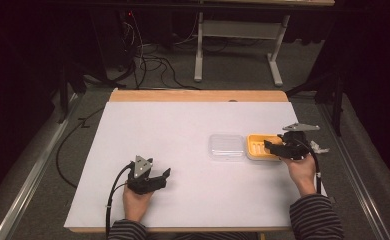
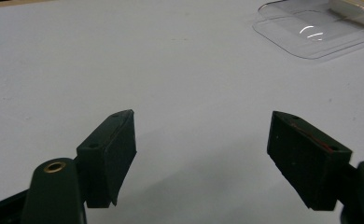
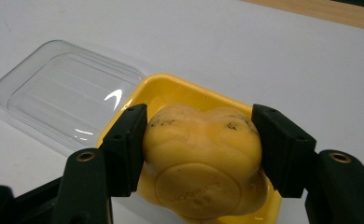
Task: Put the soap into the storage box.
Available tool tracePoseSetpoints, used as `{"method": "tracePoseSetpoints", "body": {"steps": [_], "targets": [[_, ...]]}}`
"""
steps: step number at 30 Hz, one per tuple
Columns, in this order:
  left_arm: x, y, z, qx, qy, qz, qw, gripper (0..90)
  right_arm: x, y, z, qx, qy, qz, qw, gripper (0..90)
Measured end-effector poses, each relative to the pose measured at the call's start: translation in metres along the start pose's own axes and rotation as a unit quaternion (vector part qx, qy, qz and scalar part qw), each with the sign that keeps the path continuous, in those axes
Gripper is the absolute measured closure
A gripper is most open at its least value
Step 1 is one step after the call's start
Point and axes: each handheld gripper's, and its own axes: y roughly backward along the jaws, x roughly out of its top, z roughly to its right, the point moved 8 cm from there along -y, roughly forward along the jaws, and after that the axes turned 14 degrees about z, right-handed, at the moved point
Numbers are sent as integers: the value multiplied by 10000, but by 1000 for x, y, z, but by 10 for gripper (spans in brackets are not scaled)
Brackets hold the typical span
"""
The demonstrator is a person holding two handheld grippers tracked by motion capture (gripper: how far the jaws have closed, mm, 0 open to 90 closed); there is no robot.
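Note:
A yellow soap bar (image 3: 201, 158) is clamped between the jaws of my right gripper (image 3: 199, 147), which is shut on it just above a yellow soap dish (image 3: 166, 91). From above, the right gripper (image 1: 275, 145) sits over the dish (image 1: 257, 146) at the table's right. A clear plastic lid (image 1: 226, 146) lies flat to the dish's left, its long side touching the dish (image 3: 63, 93). My left gripper (image 1: 164, 176) rests low near the front left, open, with bare white table between its pads (image 2: 109, 154). The lid's corner (image 2: 311, 35) lies far ahead of it.
A white sheet (image 1: 173, 130) covers the table, with a wooden edge (image 1: 198, 95) at the back. Cables (image 1: 148, 60) trail on the floor beyond, near a white table frame (image 1: 238, 35). A small pale object (image 1: 320, 148) lies right of the right gripper.

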Motion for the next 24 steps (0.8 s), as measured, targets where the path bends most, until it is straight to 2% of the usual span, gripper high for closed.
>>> {"method": "tracePoseSetpoints", "body": {"steps": [15, 24], "targets": [[0, 0, 0, -16, -5, 6, 10000, 244, -6, -17, 3, -10, 0, -293, 9996, 391], [0, 0, 0, 1, 6, 14, 10000, 244, -10, -24, 5, -6, -55, -339, 9994, 389]]}}
